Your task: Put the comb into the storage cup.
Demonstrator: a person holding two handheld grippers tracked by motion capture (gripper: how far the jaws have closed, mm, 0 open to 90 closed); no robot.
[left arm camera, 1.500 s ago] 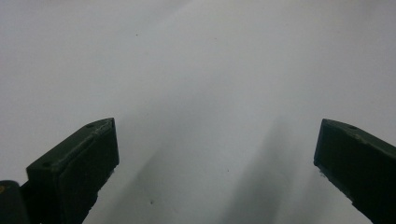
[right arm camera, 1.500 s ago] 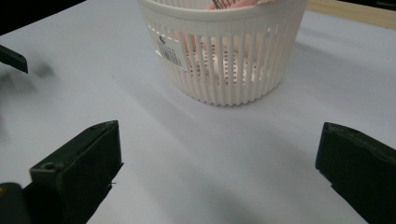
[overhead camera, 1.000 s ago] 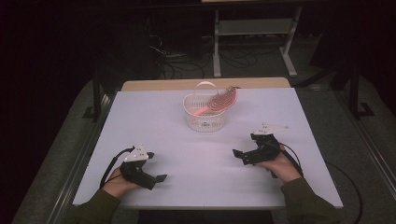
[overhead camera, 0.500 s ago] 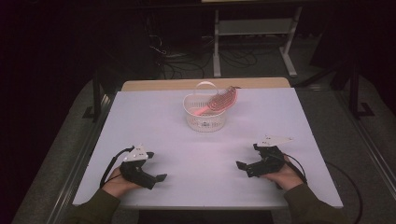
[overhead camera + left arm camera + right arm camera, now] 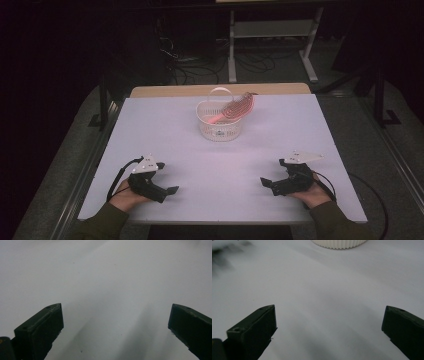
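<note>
Now we hold both grippers low near the desk's (image 5: 150, 115) front edge, left gripper (image 5: 167, 191) and right gripper (image 5: 267, 182) released, jaws wide and empty; the brush (image 5: 235, 107) sits in the basket (image 5: 220, 127) near the far edge.

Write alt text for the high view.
A white basket holding a pink brush stands at the far middle of a white table. At the near edge, hands hold the left gripper and right gripper, both empty.
</note>
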